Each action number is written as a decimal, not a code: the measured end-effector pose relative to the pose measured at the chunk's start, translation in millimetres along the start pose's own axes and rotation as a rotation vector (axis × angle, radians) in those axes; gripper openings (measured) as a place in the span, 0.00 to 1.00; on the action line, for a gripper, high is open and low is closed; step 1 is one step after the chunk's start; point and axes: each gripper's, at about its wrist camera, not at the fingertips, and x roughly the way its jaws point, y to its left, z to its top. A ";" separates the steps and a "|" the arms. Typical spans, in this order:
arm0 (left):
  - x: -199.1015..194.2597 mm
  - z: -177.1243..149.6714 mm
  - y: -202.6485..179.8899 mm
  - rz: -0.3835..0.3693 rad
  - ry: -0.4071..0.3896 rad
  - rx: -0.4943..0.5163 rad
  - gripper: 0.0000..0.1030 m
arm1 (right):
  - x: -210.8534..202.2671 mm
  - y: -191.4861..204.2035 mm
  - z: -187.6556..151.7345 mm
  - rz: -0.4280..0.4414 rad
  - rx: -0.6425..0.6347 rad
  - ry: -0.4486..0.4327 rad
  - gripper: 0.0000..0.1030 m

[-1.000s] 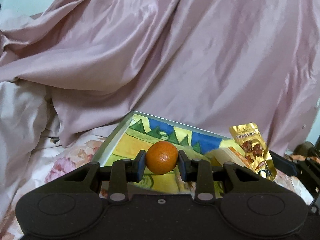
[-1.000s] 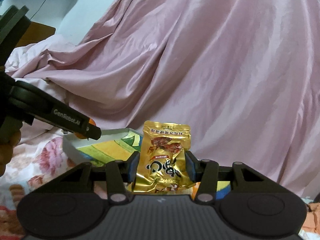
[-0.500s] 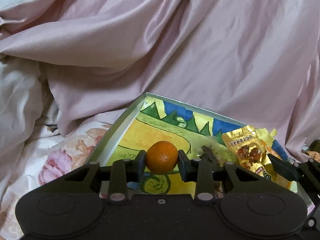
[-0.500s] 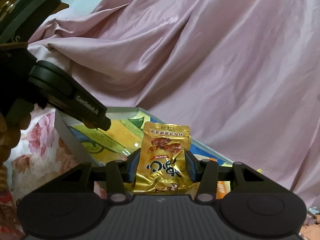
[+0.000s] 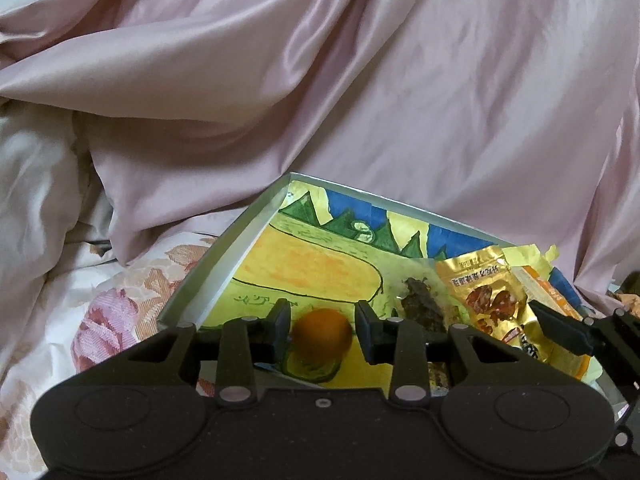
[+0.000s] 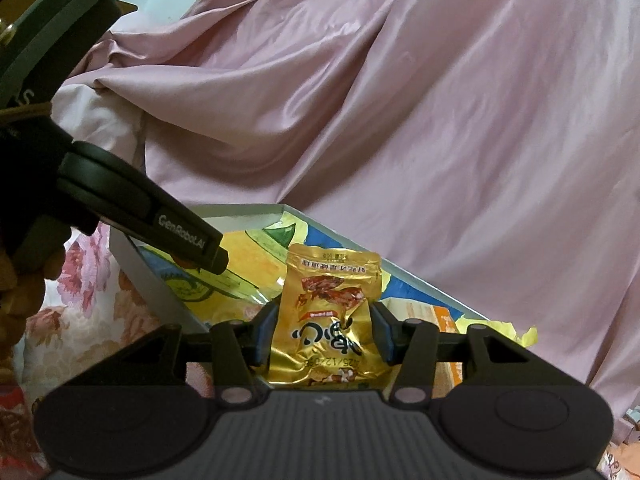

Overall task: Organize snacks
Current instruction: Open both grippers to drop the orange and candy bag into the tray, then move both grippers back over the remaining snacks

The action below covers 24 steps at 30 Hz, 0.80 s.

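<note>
A shallow box point(image 5: 224, 264) with a painted yellow, green and blue floor lies on the bed; it also shows in the right wrist view point(image 6: 136, 264). My left gripper point(image 5: 322, 330) is open over the box's near left part; the small orange point(image 5: 322, 334) sits blurred between its fingers, free of the pads. My right gripper point(image 6: 324, 330) is shut on a gold snack packet point(image 6: 328, 320) and holds it upright over the box's right part. The packet also shows in the left wrist view point(image 5: 492, 296).
A dark brown snack point(image 5: 420, 304) and orange packets point(image 5: 548, 292) lie in the box. Pink satin bedding point(image 5: 360, 80) rises behind the box. A floral sheet point(image 5: 100, 312) lies to its left. The left gripper's finger point(image 6: 176, 236) crosses the right wrist view.
My left gripper has opened and the orange has dropped out of its grip toward the box floor. Both grippers have come lower over the box. The right gripper keeps hold of the gold packet.
</note>
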 end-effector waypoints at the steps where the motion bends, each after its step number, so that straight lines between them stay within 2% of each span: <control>1: -0.2 0.7 0.3 -0.003 0.001 -0.007 0.43 | -0.2 -0.5 -0.5 0.000 0.006 -0.001 0.53; 3: -2.8 2.1 -0.1 0.000 -0.001 -0.017 0.56 | -2.9 -2.3 -0.8 -0.002 0.024 -0.009 0.54; 7: -12.5 3.3 -0.2 0.000 -0.009 -0.043 0.65 | -13.4 -8.5 1.9 -0.008 0.059 -0.034 0.64; 9: -20.8 3.8 -0.3 0.003 -0.022 -0.052 0.76 | -21.1 -12.1 4.0 -0.014 0.081 -0.051 0.70; 11: -29.2 4.9 0.0 0.007 -0.035 -0.063 0.82 | -30.6 -16.2 5.6 -0.024 0.105 -0.073 0.80; 13: -38.7 5.9 0.7 0.003 -0.041 -0.079 0.86 | -41.9 -20.2 7.0 -0.031 0.128 -0.089 0.82; 15: -46.2 6.4 1.4 0.000 -0.044 -0.091 0.94 | -51.7 -23.5 8.0 -0.037 0.148 -0.101 0.86; 19: -68.0 5.1 0.2 0.006 -0.075 -0.103 0.99 | -73.2 -30.0 10.5 -0.055 0.184 -0.136 0.98; 24: -94.1 2.3 -3.7 0.006 -0.098 -0.103 0.99 | -97.0 -34.5 15.6 -0.062 0.200 -0.161 1.00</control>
